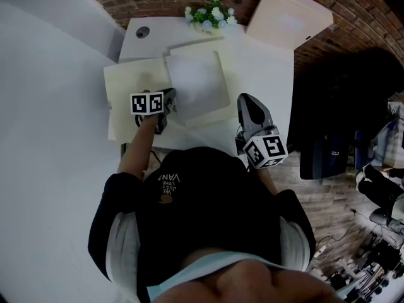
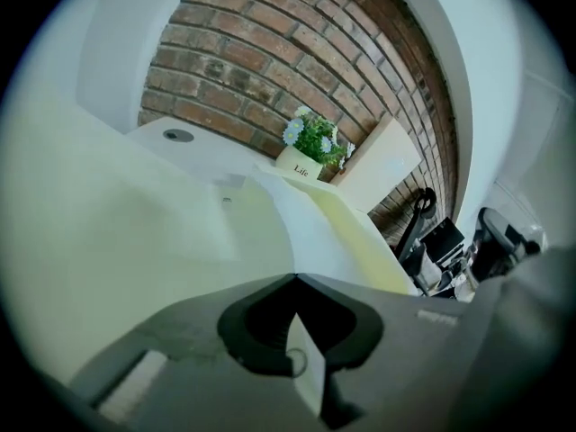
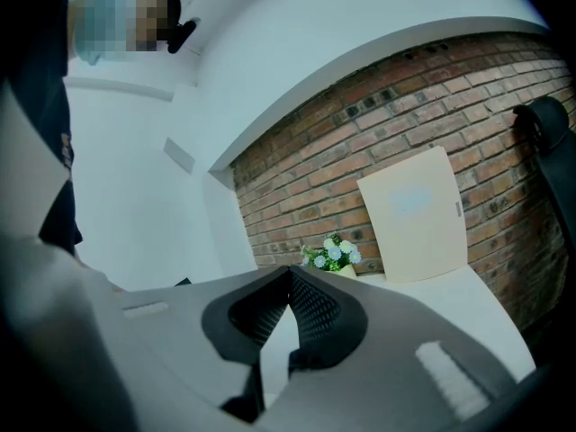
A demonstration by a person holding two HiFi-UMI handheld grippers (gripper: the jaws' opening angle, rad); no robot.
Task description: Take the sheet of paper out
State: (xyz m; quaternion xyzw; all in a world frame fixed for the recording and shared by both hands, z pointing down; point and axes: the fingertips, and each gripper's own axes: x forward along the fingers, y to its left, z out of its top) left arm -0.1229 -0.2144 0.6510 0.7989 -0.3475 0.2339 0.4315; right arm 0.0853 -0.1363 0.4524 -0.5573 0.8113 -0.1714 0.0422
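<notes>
The left claw (image 1: pixel 169 100) pinches the near-left corner of the sheet of paper (image 1: pixel 197 84) on the table (image 1: pixel 268 74), while the right claw (image 1: pixel 246 101) hovers closed and empty.

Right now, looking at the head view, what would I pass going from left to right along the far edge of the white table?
round hole → flowers → cream board
</notes>
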